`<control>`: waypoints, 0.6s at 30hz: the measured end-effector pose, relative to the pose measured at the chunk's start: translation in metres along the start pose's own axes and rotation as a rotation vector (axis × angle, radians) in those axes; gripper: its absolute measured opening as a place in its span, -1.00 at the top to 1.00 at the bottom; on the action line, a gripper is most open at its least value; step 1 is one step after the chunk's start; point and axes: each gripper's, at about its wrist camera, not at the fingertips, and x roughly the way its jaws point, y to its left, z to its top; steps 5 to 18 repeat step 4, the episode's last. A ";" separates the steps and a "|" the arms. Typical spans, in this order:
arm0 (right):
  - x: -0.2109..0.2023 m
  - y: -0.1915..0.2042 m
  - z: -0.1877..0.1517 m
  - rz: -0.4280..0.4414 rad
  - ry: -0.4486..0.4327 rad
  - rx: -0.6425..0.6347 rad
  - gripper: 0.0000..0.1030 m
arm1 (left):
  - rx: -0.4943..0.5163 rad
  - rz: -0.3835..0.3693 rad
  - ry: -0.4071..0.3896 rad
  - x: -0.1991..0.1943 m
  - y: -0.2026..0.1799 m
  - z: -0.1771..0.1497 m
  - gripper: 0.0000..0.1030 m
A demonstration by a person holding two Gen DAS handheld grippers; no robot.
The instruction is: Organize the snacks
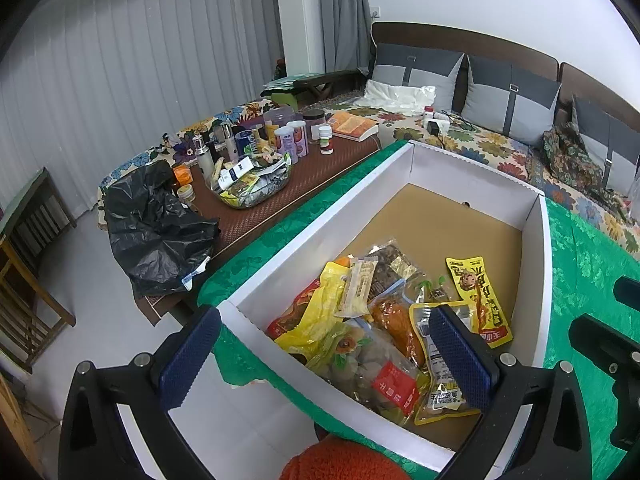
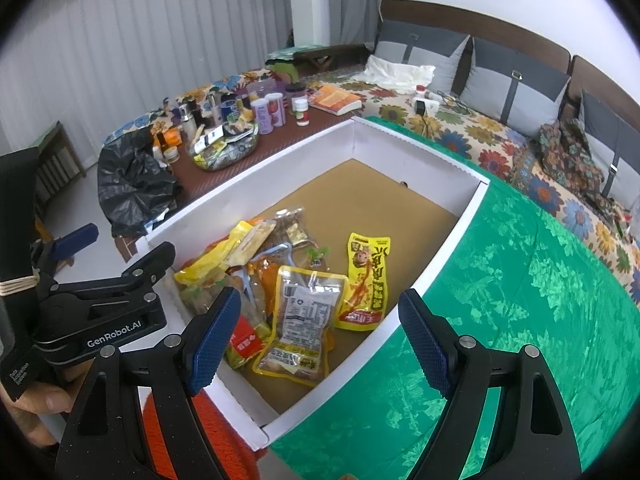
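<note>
A white cardboard box [image 1: 320, 220] with a brown floor stands on a green cloth [image 2: 500, 320]. Several snack packets lie heaped in its near half. Among them are a yellow packet with a cartoon monkey [image 2: 366, 280], a clear yellow-edged packet of brown food [image 2: 304, 324], a pale bar [image 1: 358, 288] and a bag with a red label [image 1: 394, 390]. My left gripper [image 1: 326, 360] hangs open over the box's near left corner. My right gripper [image 2: 320, 340] is open above the near right wall. Neither holds anything. A hand carries the left gripper [image 2: 124, 244] at the left of the right wrist view.
Left of the box, a brown low table [image 1: 320, 176] carries bottles, jars, a clear bowl [image 1: 256, 188], a book [image 1: 354, 124] and a black plastic bag [image 1: 156, 232]. Behind is a floral-covered couch [image 1: 480, 144] with grey cushions. A wooden chair [image 1: 28, 264] stands far left. An orange knitted thing [image 1: 344, 460] lies below.
</note>
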 end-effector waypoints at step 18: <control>-0.001 0.001 0.000 0.001 0.000 -0.001 -0.63 | -0.012 0.006 0.003 -0.002 0.000 0.000 -1.00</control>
